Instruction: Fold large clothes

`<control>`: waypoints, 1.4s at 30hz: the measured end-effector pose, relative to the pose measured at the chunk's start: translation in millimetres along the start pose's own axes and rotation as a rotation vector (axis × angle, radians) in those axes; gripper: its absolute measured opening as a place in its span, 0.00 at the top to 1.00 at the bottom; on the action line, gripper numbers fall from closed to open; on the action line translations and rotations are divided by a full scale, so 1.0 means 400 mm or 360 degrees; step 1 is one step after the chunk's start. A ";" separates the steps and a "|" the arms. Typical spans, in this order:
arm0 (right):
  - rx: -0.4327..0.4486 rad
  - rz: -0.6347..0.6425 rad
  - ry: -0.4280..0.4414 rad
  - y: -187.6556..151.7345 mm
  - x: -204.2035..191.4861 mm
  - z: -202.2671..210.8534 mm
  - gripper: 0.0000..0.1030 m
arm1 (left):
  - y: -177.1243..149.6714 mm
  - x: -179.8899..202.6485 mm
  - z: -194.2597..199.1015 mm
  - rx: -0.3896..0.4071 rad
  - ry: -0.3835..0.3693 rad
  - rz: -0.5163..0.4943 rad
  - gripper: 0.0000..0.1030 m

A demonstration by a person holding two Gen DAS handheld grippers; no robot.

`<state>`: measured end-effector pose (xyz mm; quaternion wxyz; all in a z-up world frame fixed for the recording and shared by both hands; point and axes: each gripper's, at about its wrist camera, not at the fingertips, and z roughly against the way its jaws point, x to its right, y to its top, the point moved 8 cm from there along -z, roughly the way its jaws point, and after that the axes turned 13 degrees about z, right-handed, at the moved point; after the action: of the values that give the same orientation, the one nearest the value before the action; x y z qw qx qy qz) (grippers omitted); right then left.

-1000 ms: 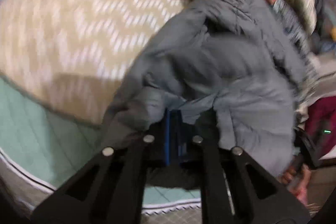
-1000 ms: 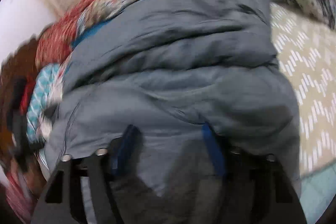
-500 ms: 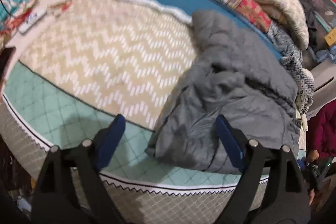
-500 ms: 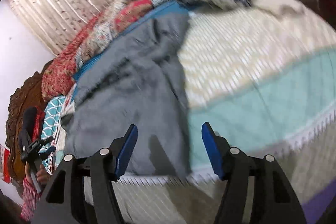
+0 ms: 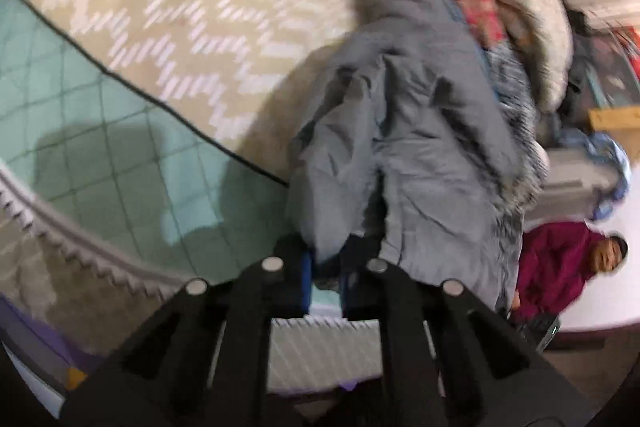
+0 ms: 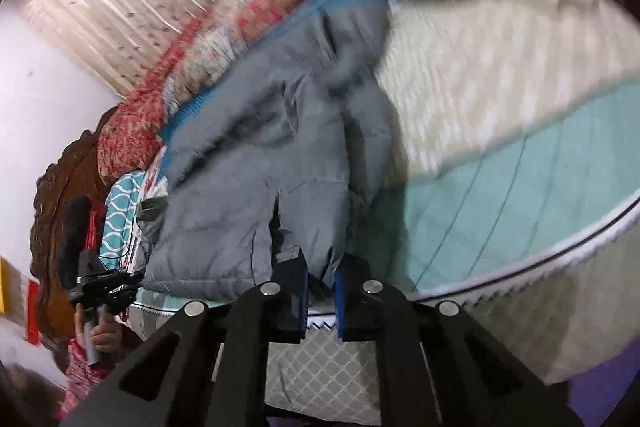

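Note:
A large grey padded jacket lies crumpled along the right side of the bed, with its near hem at the mattress edge. In the left wrist view my left gripper has its jaws closing, the blue pads pinching a fold of that hem. The same jacket fills the middle of the right wrist view. There my right gripper is closing too, with a hanging flap of grey cloth caught between its blue pads. Both views are blurred by motion.
The bed carries a beige chevron quilt with a mint green border. Patterned blankets and a furry pillow are piled beyond the jacket. A person in maroon sits at the right. A hand holds a camera rig near the wooden headboard.
Half a second ago both grippers stood wide open, back from the jacket. Now both have moved in and closed on its near hem.

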<state>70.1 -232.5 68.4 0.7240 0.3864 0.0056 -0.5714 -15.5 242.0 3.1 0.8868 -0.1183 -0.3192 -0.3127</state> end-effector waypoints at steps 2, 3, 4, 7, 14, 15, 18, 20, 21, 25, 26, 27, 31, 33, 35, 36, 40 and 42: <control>0.0021 0.0066 -0.0080 0.009 -0.001 0.062 0.79 | -0.050 0.024 0.033 -0.0028 -0.0022 -0.0070 0.92; 0.0016 0.0076 -0.0097 0.003 0.001 0.080 0.79 | -0.083 0.028 0.050 -0.0042 -0.0028 -0.0106 0.92; 0.0004 0.0089 -0.0117 -0.011 0.006 0.103 0.79 | -0.125 0.027 0.063 -0.0054 -0.0028 -0.0145 0.92; -0.0055 0.0096 -0.0201 -0.078 0.039 0.122 0.79 | -0.204 -0.022 0.055 -0.0094 -0.0016 -0.0146 0.90; -0.0058 -0.0021 -0.0388 -0.143 0.128 0.088 0.52 | -0.232 -0.134 0.075 -0.0060 0.0083 -0.0043 0.74; 0.0012 0.0020 -0.0439 -0.121 0.126 0.111 0.45 | -0.215 -0.118 0.119 0.0029 0.0088 -0.0091 0.74; 0.0230 0.0141 -0.0572 -0.042 0.112 0.183 0.35 | -0.172 -0.062 0.214 0.0250 0.0086 -0.0187 0.74; 0.0276 0.0186 -0.0468 -0.007 0.079 0.188 0.35 | -0.156 0.000 0.239 0.0285 -0.0019 -0.0241 0.74; 0.0282 0.0245 -0.0408 0.017 0.046 0.176 0.35 | -0.155 0.043 0.231 0.0285 -0.0052 -0.0307 0.74; 0.0118 0.0487 -0.0276 0.064 -0.063 0.042 0.41 | -0.185 0.187 0.095 0.0221 -0.0015 -0.0637 0.74; 0.0067 0.0493 -0.0246 0.076 -0.066 0.000 0.45 | -0.187 0.210 0.044 0.0210 0.0019 -0.0737 0.74; 0.0017 0.0478 -0.0227 0.084 -0.055 -0.053 0.48 | -0.175 0.212 0.015 0.0210 0.0050 -0.0778 0.74; -0.0111 0.0325 -0.0288 0.101 0.042 -0.176 0.51 | -0.086 0.200 -0.132 0.0228 0.0281 -0.0806 0.74; -0.0204 0.0267 -0.0401 0.081 0.112 -0.210 0.52 | -0.042 0.156 -0.181 0.0226 0.0441 -0.0796 0.76; -0.0229 0.0176 -0.0358 0.058 0.161 -0.232 0.53 | -0.012 0.098 -0.241 0.0153 0.0579 -0.0764 0.81; -0.0212 0.0162 -0.0343 0.055 0.167 -0.230 0.53 | -0.003 0.094 -0.253 0.0152 0.0555 -0.0740 0.81; -0.0217 0.0253 -0.0425 0.047 0.153 -0.226 0.53 | -0.001 0.101 -0.240 0.0218 0.0545 -0.0743 0.81; -0.0223 0.0289 -0.0462 0.047 0.143 -0.219 0.53 | -0.014 0.109 -0.225 0.0240 0.0580 -0.0777 0.81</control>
<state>143.5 -229.2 -8.1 0.7909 0.2475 -0.0940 -0.5516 51.4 180.2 -38.1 0.8344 0.0860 -0.1961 -0.5078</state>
